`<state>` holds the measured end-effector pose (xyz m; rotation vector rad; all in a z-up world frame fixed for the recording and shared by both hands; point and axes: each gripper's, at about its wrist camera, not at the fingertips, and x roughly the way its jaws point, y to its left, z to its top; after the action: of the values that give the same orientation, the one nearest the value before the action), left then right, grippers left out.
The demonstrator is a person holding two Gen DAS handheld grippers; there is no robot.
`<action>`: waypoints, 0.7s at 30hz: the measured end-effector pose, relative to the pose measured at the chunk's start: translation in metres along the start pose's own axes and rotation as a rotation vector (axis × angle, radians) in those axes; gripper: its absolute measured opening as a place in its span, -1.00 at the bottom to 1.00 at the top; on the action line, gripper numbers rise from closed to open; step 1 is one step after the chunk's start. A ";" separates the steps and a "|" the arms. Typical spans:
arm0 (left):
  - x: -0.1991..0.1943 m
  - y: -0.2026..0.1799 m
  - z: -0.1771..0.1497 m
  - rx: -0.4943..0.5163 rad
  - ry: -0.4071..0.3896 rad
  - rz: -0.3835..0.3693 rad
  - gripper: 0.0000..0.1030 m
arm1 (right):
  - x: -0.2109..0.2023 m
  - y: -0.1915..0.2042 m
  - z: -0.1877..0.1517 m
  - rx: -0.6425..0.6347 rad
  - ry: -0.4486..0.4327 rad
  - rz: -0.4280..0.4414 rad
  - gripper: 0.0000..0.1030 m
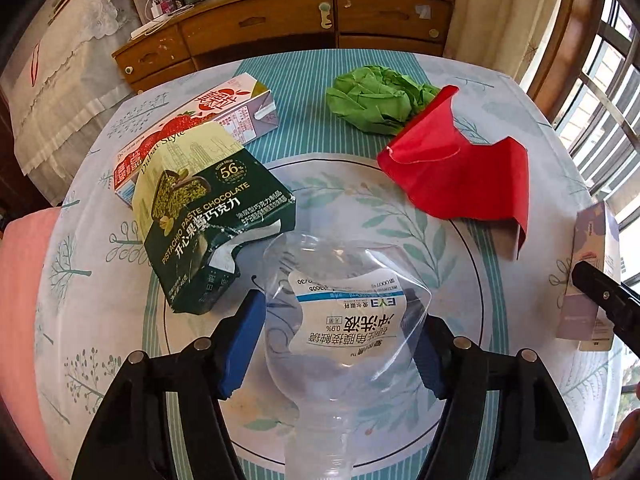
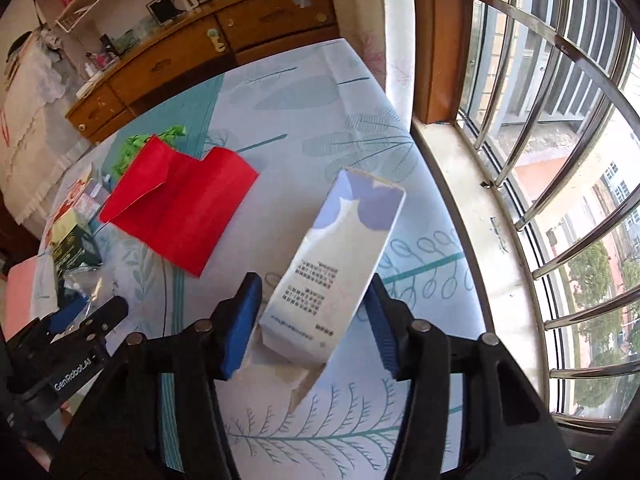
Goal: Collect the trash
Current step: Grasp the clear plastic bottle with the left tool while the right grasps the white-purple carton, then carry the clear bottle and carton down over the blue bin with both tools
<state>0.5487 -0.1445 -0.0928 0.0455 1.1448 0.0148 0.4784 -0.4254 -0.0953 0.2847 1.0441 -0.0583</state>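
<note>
Blue-padded left gripper [image 1: 338, 340] pinches a crumpled clear plastic bottle [image 1: 340, 320] on the leaf-print surface [image 1: 420, 216], near a green chocolate box [image 1: 216, 216]. Far right, the right gripper [image 2: 316, 320] brackets a torn lilac carton [image 2: 340, 264], contact unclear; red paper [image 2: 180, 208] lies left.

On the table [image 1: 328, 184], a bottle [image 1: 344, 320] lies between the left gripper's [image 1: 340, 340] fingers. A chocolate box [image 1: 208, 216] sits to its left, resting on a carton [image 1: 200, 120] behind. A folded sheet [image 1: 460, 176] lies right, crumpled paper [image 1: 376, 98] behind it. A torn box [image 2: 340, 272] lies between the right gripper's [image 2: 312, 332] fingers, nearest the window [image 2: 560, 160].
</note>
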 end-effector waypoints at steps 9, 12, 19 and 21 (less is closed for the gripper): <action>-0.048 0.012 -0.054 0.136 -0.059 -0.142 -0.45 | -0.046 0.000 -0.067 -0.049 -0.048 0.171 -0.36; -0.071 0.023 -0.072 0.123 -0.035 -0.248 -0.49 | -0.074 0.005 -0.095 -0.058 -0.078 0.231 -0.36; -0.126 0.044 -0.128 0.170 -0.076 -0.276 -0.51 | -0.140 0.028 -0.153 -0.108 -0.120 0.307 -0.36; -0.150 0.058 -0.146 0.168 -0.095 -0.303 -0.52 | -0.160 0.036 -0.172 -0.132 -0.133 0.327 -0.36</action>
<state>0.3548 -0.0880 -0.0138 0.0214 1.0463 -0.3497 0.2594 -0.3601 -0.0311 0.3240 0.8550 0.2818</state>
